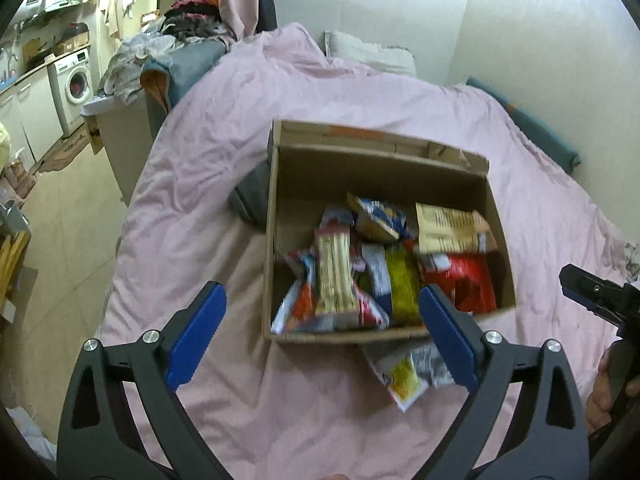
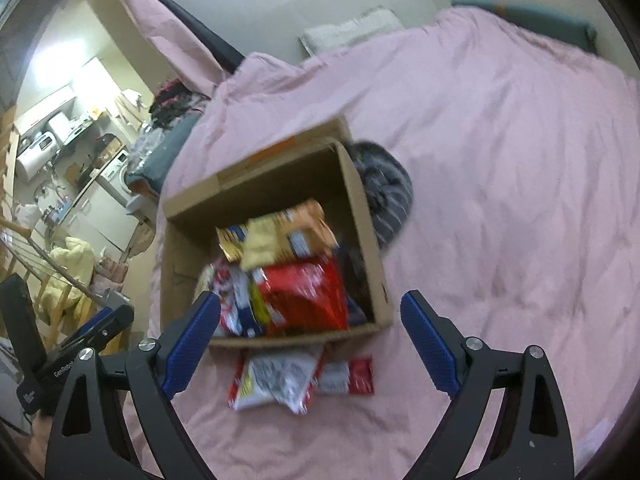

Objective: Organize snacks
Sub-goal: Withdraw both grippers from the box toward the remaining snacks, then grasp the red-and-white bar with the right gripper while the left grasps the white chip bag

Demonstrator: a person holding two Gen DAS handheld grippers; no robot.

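Right wrist view shows the right claw point(image 2: 310, 320) spread wide with nothing in it. Just past it, two snack packets point(image 2: 296, 378) lie on the pink bed point(image 2: 500, 160), touching the front of the cardboard box point(image 2: 362, 208). They look like the job left to do. Inside the box sit many snacks point(image 2: 296, 280), so most seem put away. Behind the box is a gray striped cloth point(image 2: 386, 188). Left wrist view shows the left claw point(image 1: 322, 306) spread wide and empty too. Only this view shows a washing machine point(image 1: 76, 80) far off.
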